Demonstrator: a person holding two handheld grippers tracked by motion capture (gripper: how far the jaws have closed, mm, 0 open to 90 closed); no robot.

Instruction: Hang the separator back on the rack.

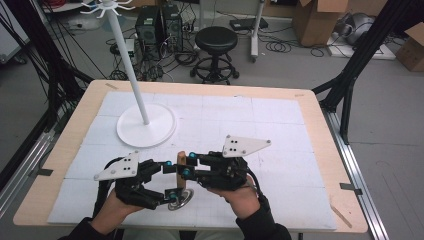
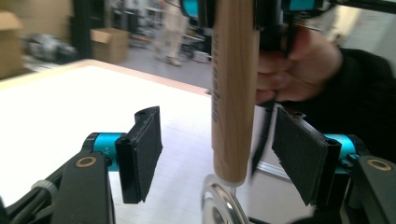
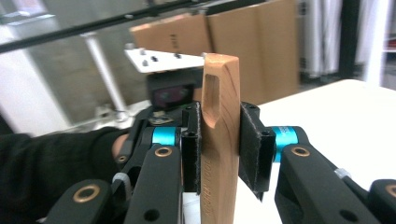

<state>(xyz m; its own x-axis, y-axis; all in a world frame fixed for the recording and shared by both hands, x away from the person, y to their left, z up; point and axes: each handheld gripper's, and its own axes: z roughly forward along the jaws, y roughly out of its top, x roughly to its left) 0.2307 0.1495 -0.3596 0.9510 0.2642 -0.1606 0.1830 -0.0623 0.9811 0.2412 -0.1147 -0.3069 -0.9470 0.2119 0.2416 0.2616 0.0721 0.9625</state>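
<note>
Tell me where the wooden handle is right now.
The wooden handle stands upright at the table's near centre, clamped by the right gripper, its lower end between the open left gripper.

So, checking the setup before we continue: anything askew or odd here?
Nothing stands out. The right gripper holds the wooden handle upright, the open left gripper brackets its lower end, and the white stand is upright.

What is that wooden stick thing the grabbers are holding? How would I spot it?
Look at the near edge of the white table, between the two hands. The wooden handle stands upright there, clamped by the right gripper, with a shiny metal end at its bottom.
</note>
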